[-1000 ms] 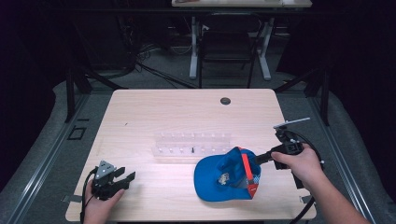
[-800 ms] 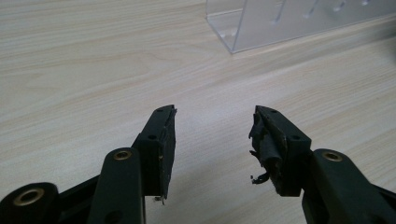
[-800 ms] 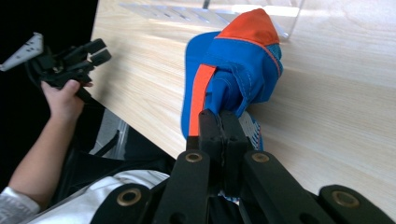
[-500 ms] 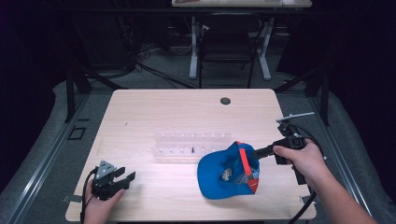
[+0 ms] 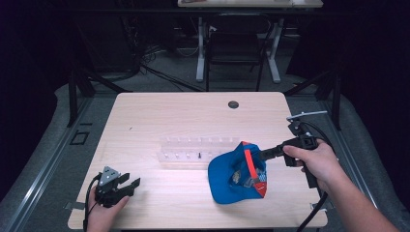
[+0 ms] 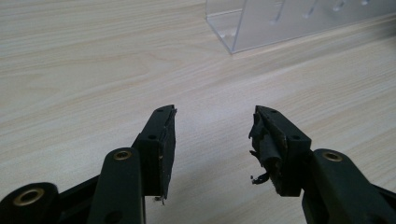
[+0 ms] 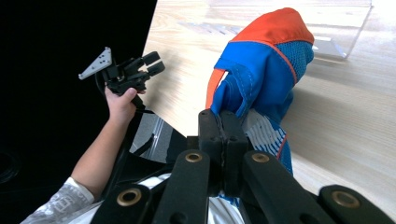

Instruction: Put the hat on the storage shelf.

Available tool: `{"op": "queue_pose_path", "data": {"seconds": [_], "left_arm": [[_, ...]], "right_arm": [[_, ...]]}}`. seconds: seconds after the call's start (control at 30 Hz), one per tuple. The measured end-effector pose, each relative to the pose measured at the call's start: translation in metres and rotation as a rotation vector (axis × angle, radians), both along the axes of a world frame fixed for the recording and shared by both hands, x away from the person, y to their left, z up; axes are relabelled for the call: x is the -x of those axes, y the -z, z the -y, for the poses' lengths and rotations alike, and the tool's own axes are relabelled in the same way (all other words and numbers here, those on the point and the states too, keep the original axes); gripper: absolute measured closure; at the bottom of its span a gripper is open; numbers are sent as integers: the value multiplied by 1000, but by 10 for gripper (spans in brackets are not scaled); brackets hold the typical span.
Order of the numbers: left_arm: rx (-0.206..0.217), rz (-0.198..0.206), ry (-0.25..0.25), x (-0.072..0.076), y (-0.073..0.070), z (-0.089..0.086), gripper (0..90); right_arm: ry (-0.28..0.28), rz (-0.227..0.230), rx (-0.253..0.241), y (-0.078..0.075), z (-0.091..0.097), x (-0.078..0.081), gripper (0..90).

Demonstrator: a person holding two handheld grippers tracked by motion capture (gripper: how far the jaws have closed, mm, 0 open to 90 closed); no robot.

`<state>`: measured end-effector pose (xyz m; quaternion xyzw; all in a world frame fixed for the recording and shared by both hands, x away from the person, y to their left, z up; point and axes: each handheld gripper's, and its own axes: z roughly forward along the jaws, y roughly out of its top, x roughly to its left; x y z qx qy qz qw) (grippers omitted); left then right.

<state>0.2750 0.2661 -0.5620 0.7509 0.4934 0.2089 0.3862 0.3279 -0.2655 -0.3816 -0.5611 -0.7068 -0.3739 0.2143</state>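
Nearest to us in the high view, at about 7 o'clock on the worktop (image 5: 159,121), our left tool (image 5: 126,185) sits in the left hand (image 5: 102,212) by the front edge, its jaws spread wide and gripping nothing. In the left gripper view the same left tool (image 6: 212,140) hangs just over bare wood, with the pad on one jaw looking torn and ragged, and the corner of the clear plastic rack (image 6: 280,23) lies ahead of it toward 1 o'clock.

At about 4 o'clock on the worktop lies the blue cap (image 5: 237,174), with an orange-red band and panel, resting on the wood near the front edge. Our right tool (image 5: 263,154), held in the right hand (image 5: 314,162), reaches in from 3 o'clock and touches the cap's right-hand side. In the right gripper view the jaws of the right tool (image 7: 219,123) are pressed together on a fold of the blue cap (image 7: 261,70), and the cloth rises above them. Beyond it, toward 10 o'clock in that view, we see the left hand (image 7: 120,105) with its tool.

Behind the cap, near the worktop's centre, stands the clear plastic rack (image 5: 193,150), touching or just beside the cap's far-left edge. Farther back, at 12 o'clock, a small dark round fitting (image 5: 233,104) sits in the worktop.
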Motion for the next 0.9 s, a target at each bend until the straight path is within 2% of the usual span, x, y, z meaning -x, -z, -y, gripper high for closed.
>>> {"op": "queue_pose_path", "data": {"seconds": [0.3,0.4,0.9], "left_arm": [[1,0,-1,0,0,0,499],[2,1,-1,0,0,0,498],[1,0,-1,0,0,0,498]], "right_arm": [[-2,3,-30,-12,-4,0,900],[-4,3,-63,-19,-5,0,900],[1,25,-96,-34,-7,0,900]]}}
